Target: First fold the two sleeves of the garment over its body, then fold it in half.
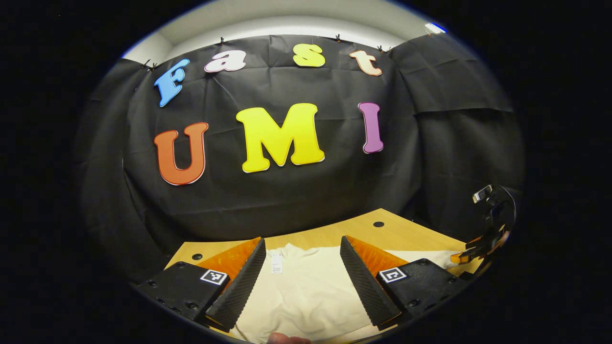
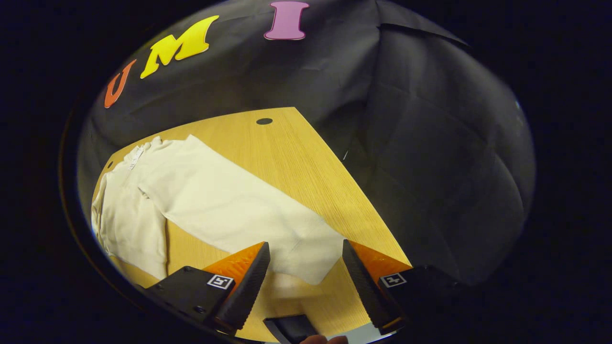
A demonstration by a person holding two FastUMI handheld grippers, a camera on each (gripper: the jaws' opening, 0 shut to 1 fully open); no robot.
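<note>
A cream long-sleeved garment point(image 1: 306, 286) lies flat on the wooden table point(image 1: 382, 234), with a white label at its collar. My left gripper point(image 1: 302, 286) hovers open over the garment's body with nothing between its fingers. In the right gripper view one sleeve point(image 2: 229, 200) stretches straight out from the garment's body point(image 2: 129, 220) towards the camera. My right gripper point(image 2: 306, 286) stands open just above the sleeve's cuff point(image 2: 311, 258), apart from it. The right gripper point(image 1: 483, 243) also shows in the left gripper view, low over the table at the right edge.
The table point(image 2: 296, 157) ends in a slanted right edge close to the cuff, with black cloth wall beyond. Round holes point(image 2: 264, 121) mark the tabletop's far corners. A fingertip point(image 1: 287, 339) shows at the bottom of the left gripper view. A dark object point(image 2: 291, 327) sits at the table's near edge.
</note>
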